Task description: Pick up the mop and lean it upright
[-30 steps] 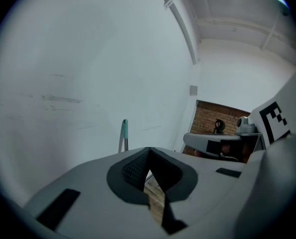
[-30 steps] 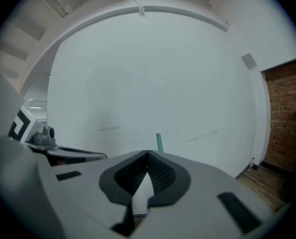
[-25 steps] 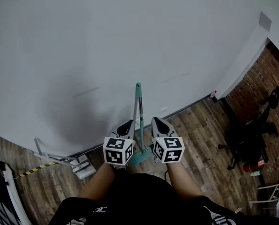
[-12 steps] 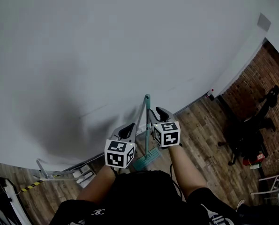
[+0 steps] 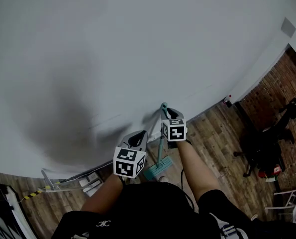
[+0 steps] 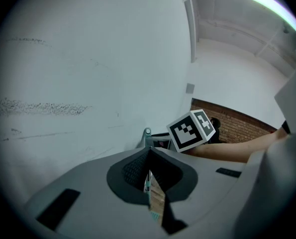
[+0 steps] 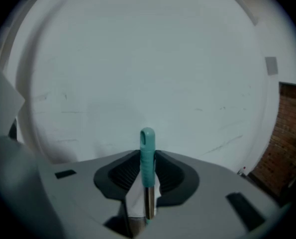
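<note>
The mop stands upright on its teal head, its teal-and-metal handle leaning against the white wall. My right gripper is at the handle's top end. In the right gripper view the teal grip stands between the jaws of the right gripper; they are opening, with a thin gap on each side. My left gripper hangs lower left of the handle, apart from it. Seen in its own view, the left gripper is shut with nothing in it, and the handle tip shows beyond.
Wood floor runs along the wall's base. A black office chair stands at the right beside a brick wall. White clutter and striped tape lie at the baseboard on the left.
The right gripper has slid up to the handle's top end and its jaws have parted. The mop's top has swung right towards the wall. The left gripper has come away from the handle.
</note>
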